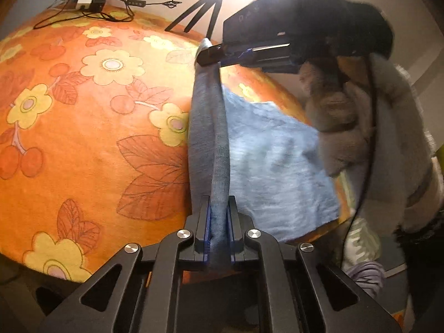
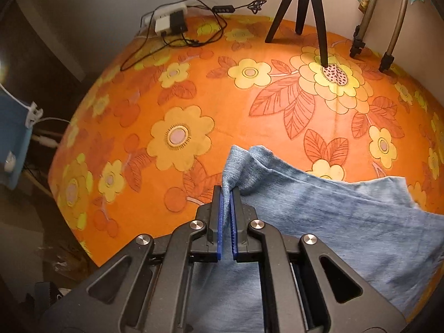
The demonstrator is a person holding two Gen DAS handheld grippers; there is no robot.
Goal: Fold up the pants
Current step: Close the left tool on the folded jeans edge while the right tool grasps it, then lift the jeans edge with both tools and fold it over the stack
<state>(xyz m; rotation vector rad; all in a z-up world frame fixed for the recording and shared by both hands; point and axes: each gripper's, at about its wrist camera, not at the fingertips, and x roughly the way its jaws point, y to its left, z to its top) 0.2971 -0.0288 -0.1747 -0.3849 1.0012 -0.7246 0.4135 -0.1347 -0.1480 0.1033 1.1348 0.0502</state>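
The blue denim pants lie on the orange flowered cloth. My left gripper is shut on an edge of the pants, which stretches taut away from it up to my right gripper. In the right wrist view my right gripper is shut on a bunched corner of the pants, lifted a little above the cloth. The rest of the pants spreads to the right and under the gripper.
A black tripod stands at the back, with two more stand legs to its right. A power strip with cables lies at the back left. The operator's fuzzy grey sleeve fills the right of the left wrist view.
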